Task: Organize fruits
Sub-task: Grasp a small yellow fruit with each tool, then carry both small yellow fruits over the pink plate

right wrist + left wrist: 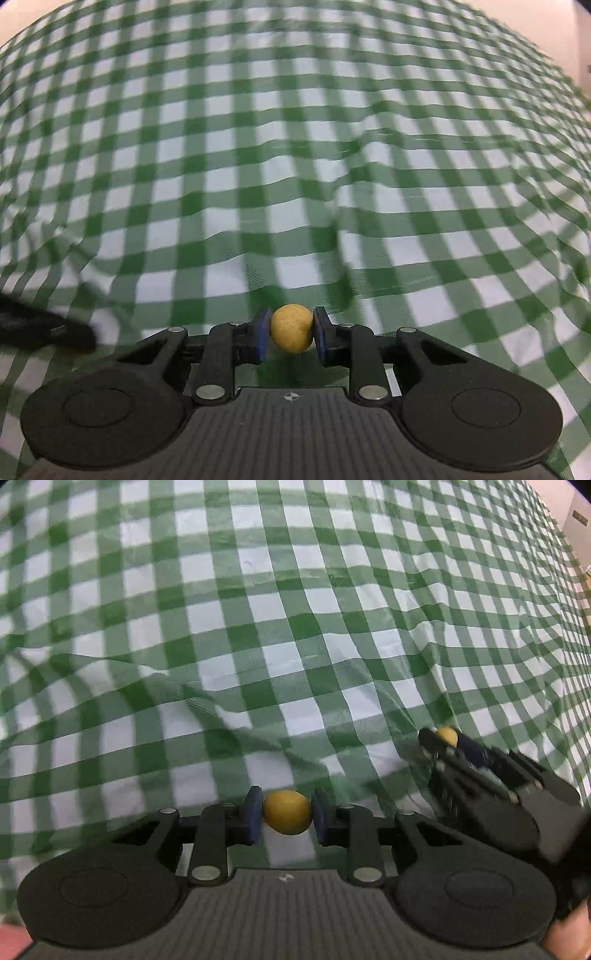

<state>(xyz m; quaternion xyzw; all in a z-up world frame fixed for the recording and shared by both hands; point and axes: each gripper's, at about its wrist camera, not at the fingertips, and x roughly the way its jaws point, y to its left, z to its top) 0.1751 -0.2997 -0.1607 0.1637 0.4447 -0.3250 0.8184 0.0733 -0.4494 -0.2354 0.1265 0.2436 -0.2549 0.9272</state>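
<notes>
My left gripper (287, 818) is shut on a small round yellow fruit (287, 816), held between its blue pads above the green checked cloth (258, 627). My right gripper (291, 328) is shut on a second small round yellow-tan fruit (291, 328). The right gripper also shows at the right of the left wrist view (441, 740), with its yellow fruit (447, 735) at its tip. A dark blurred shape at the left edge of the right wrist view (44, 328) looks like the left gripper.
The green-and-white checked cloth (295, 147) covers the whole surface and lies in wrinkles and folds. The cloth's edge and a pale wall (576, 509) show at the top right. A pink patch (11, 941) sits at the bottom left corner.
</notes>
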